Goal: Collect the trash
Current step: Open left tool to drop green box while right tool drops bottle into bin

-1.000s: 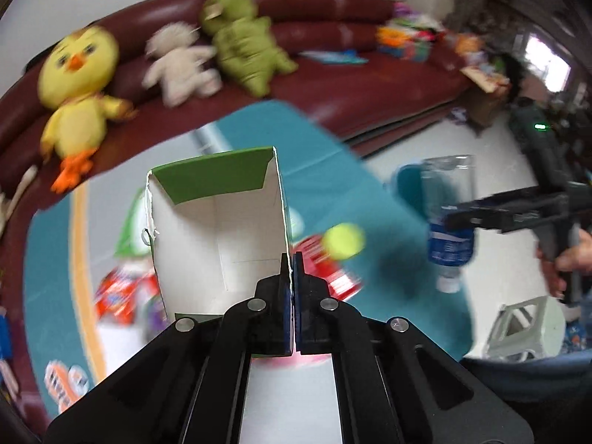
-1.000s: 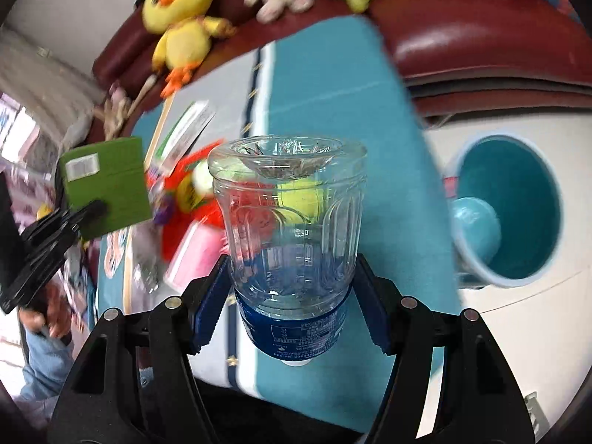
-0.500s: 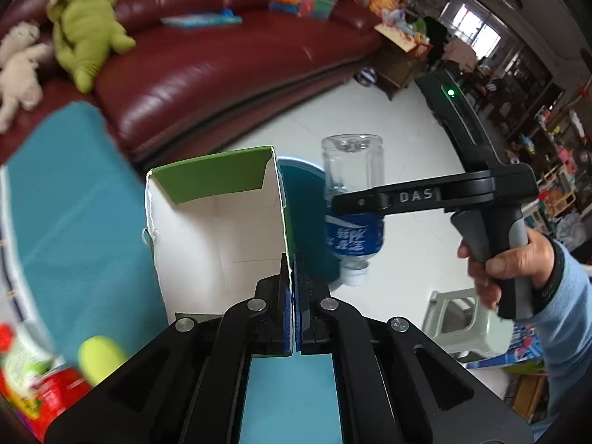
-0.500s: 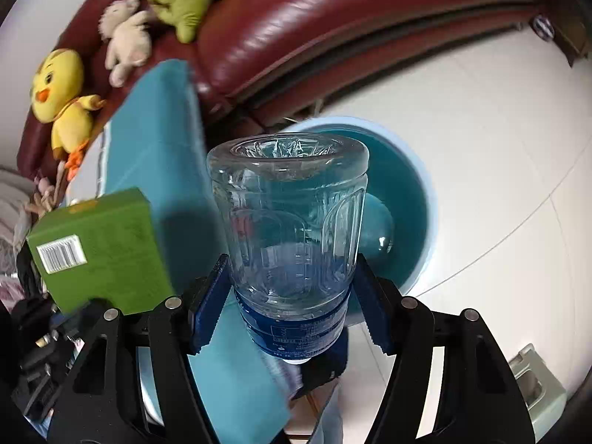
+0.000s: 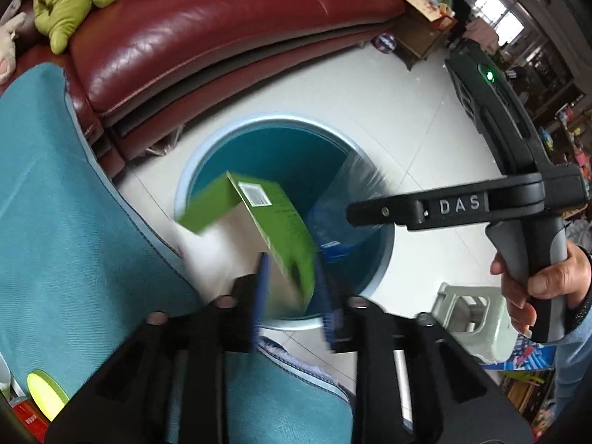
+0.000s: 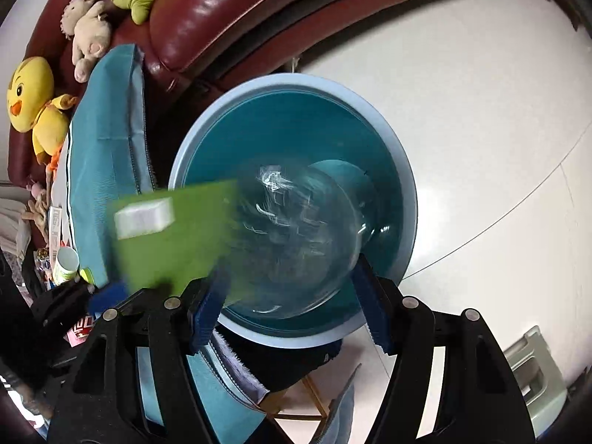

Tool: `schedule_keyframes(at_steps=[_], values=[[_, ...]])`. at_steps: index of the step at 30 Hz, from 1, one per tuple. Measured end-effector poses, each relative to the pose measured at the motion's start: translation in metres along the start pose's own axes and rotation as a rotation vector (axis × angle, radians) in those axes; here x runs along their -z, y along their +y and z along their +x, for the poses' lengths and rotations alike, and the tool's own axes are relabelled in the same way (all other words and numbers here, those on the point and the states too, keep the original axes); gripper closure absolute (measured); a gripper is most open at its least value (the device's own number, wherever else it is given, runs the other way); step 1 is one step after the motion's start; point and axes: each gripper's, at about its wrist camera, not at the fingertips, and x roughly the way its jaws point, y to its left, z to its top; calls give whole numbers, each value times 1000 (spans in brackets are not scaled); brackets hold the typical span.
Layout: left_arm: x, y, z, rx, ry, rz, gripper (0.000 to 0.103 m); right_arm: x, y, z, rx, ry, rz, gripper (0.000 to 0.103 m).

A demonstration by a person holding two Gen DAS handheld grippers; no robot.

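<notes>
Both pieces of trash have left their grips since half a second ago: the green box [image 5: 255, 222], then pinched in the left tool [image 5: 292, 296], now tumbles blurred just ahead of its spread fingers, and the bottle [image 6: 296, 236], then clamped in the right tool [image 6: 288, 296], is a smear falling clear of jaws that stand apart and empty. By the look of it this drop is all but finished, since both sit over the mouth of the blue bin [image 6: 403, 170] on the floor.

In the left view the box tips corner-down, its long axis slanting from upper left to lower right, barcode face up. The bottle's axis runs roughly along the right camera's line of sight, base toward the lens and neck into the bin, though blur makes this uncertain.

Beside the bin lies the teal-covered counter [image 5: 55, 222], with the red sofa [image 5: 207, 26] behind.
</notes>
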Motion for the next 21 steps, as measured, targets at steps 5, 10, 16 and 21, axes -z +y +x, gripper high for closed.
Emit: schedule_keyframes(at_steps=[5,10,16,21], values=[[3,2,-11,-5,-28,8,59,4,0,-10,5,-26,0,36],[16,3,-27,-14,-51,8,43,12,2,-25,47,-57,-9,30],[38,12,-54,-39,-101,-4,21,29,18,-36,83,-62,-34,25],[68,28,-85,-51,-140,-36,16,50,49,-43,91,-64,-89,23]])
